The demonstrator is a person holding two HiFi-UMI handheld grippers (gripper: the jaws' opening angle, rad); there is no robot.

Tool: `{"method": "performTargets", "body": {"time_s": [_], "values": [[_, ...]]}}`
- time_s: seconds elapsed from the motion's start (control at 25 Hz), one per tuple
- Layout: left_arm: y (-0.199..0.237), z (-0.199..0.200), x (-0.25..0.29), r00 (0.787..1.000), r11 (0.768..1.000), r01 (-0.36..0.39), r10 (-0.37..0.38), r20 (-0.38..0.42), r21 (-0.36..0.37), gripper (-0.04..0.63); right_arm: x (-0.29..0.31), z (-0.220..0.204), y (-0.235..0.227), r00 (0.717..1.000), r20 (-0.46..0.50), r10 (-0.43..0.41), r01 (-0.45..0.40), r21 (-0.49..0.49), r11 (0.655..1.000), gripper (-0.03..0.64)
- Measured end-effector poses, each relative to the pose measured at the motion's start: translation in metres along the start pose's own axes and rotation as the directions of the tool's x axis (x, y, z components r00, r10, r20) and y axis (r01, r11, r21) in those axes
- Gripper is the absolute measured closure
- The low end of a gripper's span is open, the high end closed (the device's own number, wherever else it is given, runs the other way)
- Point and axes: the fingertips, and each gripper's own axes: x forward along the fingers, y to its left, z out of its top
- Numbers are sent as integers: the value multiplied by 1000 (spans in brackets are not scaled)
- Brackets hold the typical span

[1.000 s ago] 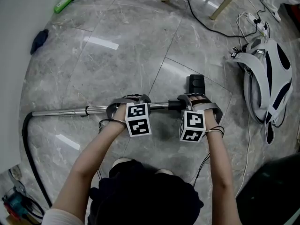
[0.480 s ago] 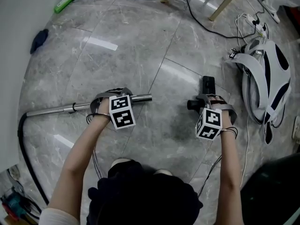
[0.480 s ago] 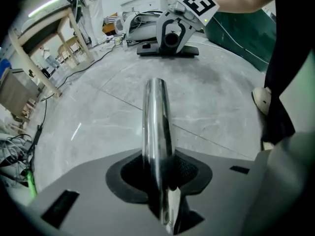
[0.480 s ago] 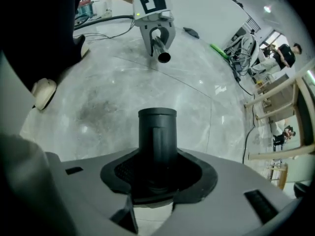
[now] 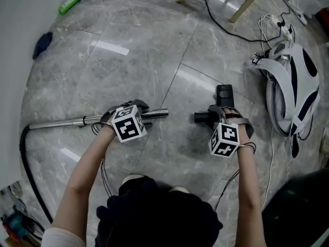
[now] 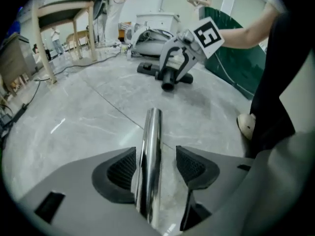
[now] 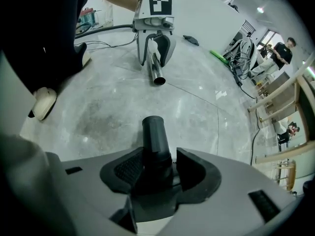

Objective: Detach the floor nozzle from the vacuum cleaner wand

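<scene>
Marble floor (image 5: 154,50), grey. Chrome wand (image 5: 61,123) lies left of centre, end free, well apart from black floor nozzle (image 5: 224,92) right of centre. Jaws of left gripper (image 6: 156,163) opening, wand between them, not gripped. Right gripper (image 7: 156,168) clamps the floor nozzle's neck.

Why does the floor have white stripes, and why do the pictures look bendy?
Head view: lights glare as white streaks on the polished grey marble floor; the wide lens curves tile lines. Left gripper view: the shiny metal wand shows reflections. Right gripper view: the black plastic nozzle neck is sharp, corners dark.
</scene>
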Motion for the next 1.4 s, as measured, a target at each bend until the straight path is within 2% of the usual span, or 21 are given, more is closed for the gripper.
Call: {"method": "performTargets", "body": {"time_s": [0.12, 0.2, 0.32, 0.44, 0.56, 0.64, 0.72, 0.8, 0.84, 1.0, 1.08, 1.16, 1.24, 1.32, 1.4], "values": [[-3, 26, -23, 982, 996, 68, -58, 177, -53, 354, -7, 4, 0, 999, 39, 10, -11, 31, 999, 422], [-4, 42, -42, 954, 991, 112, -87, 285, -75, 354, -14, 9, 0, 997, 73, 11, -15, 53, 998, 422], [-1, 62, -69, 903, 995, 89, -59, 426, -51, 354, -32, 19, -4, 989, 148, -9, -7, 107, 994, 422], [1, 70, -90, 867, 995, 67, -23, 497, -71, 356, -62, 34, -14, 957, 285, -48, -22, 236, 972, 423], [6, 74, -114, 833, 993, 34, 37, 552, -117, 378, -88, 43, -26, 911, 403, -93, -72, 377, 924, 423], [8, 76, -136, 808, 987, -2, 97, 581, -161, 419, -108, 50, -35, 861, 492, -129, -150, 488, 860, 424], [9, 80, -166, 783, 976, -32, 157, 602, -214, 464, -138, 58, -50, 798, 569, -200, -226, 590, 775, 433], [8, 85, -202, 759, 961, -63, 221, 612, -269, 501, -172, 65, -68, 743, 599, -300, -267, 675, 688, 489], [7, 88, -221, 746, 952, -80, 255, 615, -297, 522, -190, 68, -77, 725, 597, -345, -273, 708, 651, 517], [0, 108, -305, 679, 916, -98, 347, 647, -389, 576, -267, 85, -105, 679, 561, -474, -265, 789, 554, 576], [-8, 121, -350, 638, 904, -93, 375, 673, -416, 584, -307, 95, -117, 651, 540, -533, -296, 828, 476, 594], [-17, 136, -392, 601, 892, -95, 405, 689, -441, 584, -341, 104, -124, 642, 511, -571, -347, 858, 378, 600], [-28, 152, -431, 581, 884, -100, 424, 695, -456, 584, -374, 114, -127, 650, 472, -596, -366, 881, 298, 600], [-43, 167, -469, 568, 878, -95, 435, 699, -469, 584, -412, 124, -127, 649, 426, -630, -361, 902, 238, 600], [-60, 182, -507, 547, 866, -77, 450, 706, -493, 584, -454, 133, -127, 636, 384, -669, -359, 915, 184, 600]]}}
